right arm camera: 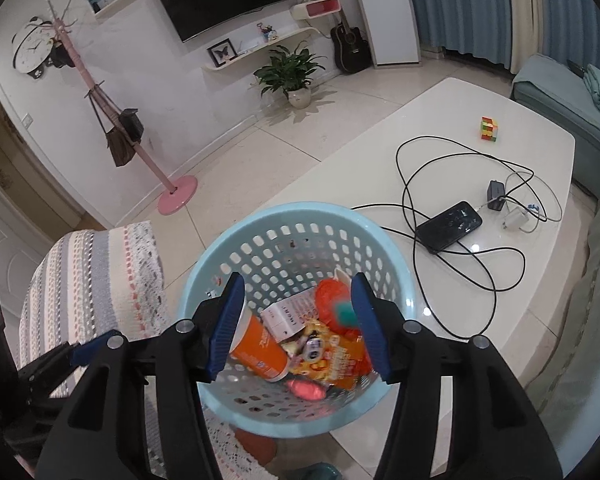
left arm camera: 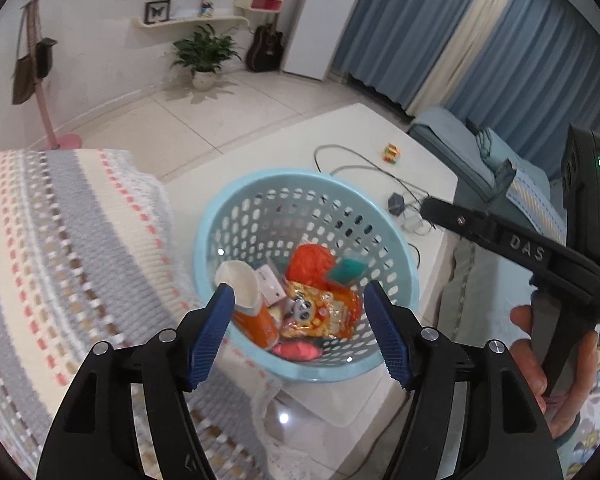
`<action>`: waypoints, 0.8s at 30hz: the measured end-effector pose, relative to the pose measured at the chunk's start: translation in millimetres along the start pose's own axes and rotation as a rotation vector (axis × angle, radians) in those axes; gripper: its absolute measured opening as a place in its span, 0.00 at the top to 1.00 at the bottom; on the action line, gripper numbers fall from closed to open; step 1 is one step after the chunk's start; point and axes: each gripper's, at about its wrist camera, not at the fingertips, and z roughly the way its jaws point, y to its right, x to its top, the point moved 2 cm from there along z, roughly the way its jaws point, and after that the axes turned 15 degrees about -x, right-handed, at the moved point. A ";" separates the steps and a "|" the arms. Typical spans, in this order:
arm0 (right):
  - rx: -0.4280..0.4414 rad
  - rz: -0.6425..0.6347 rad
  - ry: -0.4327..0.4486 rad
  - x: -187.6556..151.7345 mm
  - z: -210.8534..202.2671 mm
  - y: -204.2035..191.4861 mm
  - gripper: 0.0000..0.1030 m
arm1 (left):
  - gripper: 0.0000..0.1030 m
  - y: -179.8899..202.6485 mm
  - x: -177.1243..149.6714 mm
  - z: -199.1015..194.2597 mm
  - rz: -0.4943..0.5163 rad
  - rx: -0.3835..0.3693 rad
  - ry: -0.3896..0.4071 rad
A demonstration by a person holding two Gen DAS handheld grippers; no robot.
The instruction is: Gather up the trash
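While both hand-held grippers — left (left arm camera: 300, 334) and right (right arm camera: 298, 326) — hang released and empty, the trash (left arm camera: 320, 304) lies low-centre in each frame, directly below them in the basket (right arm camera: 204, 280) — neither clearly nearer.

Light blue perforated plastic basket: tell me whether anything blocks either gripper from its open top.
Nothing visible does. The left gripper and right gripper hover open and empty above the light blue perforated plastic basket.
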 end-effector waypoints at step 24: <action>0.069 -0.062 0.251 -74.7 -156.2 -88.5 0.37 | 0.21 40.5 -62.9 -213.4 0.104 0.256 0.434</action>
